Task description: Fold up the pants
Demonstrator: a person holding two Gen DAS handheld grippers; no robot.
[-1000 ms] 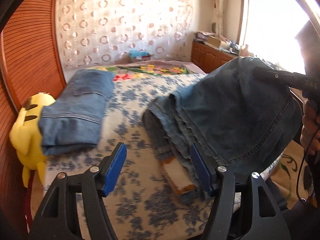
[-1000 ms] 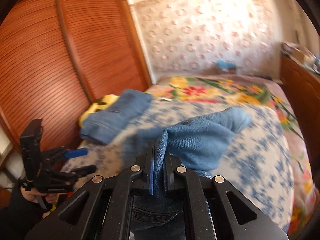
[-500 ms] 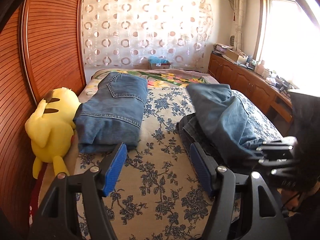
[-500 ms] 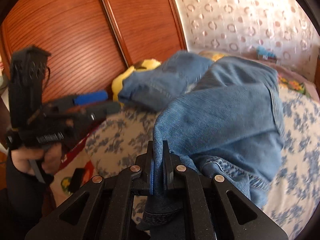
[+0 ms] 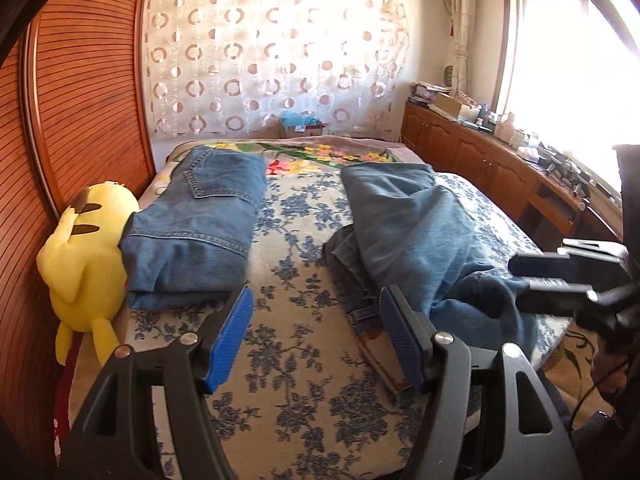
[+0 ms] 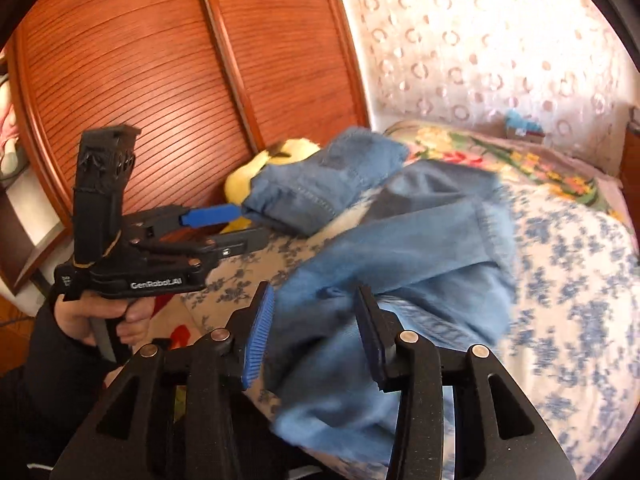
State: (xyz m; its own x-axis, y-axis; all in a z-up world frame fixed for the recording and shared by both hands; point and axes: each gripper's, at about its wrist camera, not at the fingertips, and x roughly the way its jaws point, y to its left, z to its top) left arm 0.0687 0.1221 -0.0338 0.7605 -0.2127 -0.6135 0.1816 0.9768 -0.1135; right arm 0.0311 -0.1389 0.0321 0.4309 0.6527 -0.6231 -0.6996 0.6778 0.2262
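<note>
Left gripper (image 5: 316,336): jaws wide, empty.
Right gripper (image 6: 316,336): jaws wide, at 3 o'clock.
Jeans (image 5: 420,232): rumpled on bed (image 5: 296,360).
Advice: flatten before creasing.

A yellow plush toy (image 5: 86,256) is leaning against the ribbed wooden wardrobe doors (image 5: 86,108) beside the blue-flowered bedspread (image 5: 296,320), a ring-patterned curtain (image 5: 276,60) is hanging behind, and clutter is sitting on the wooden counter (image 5: 492,156)
</note>
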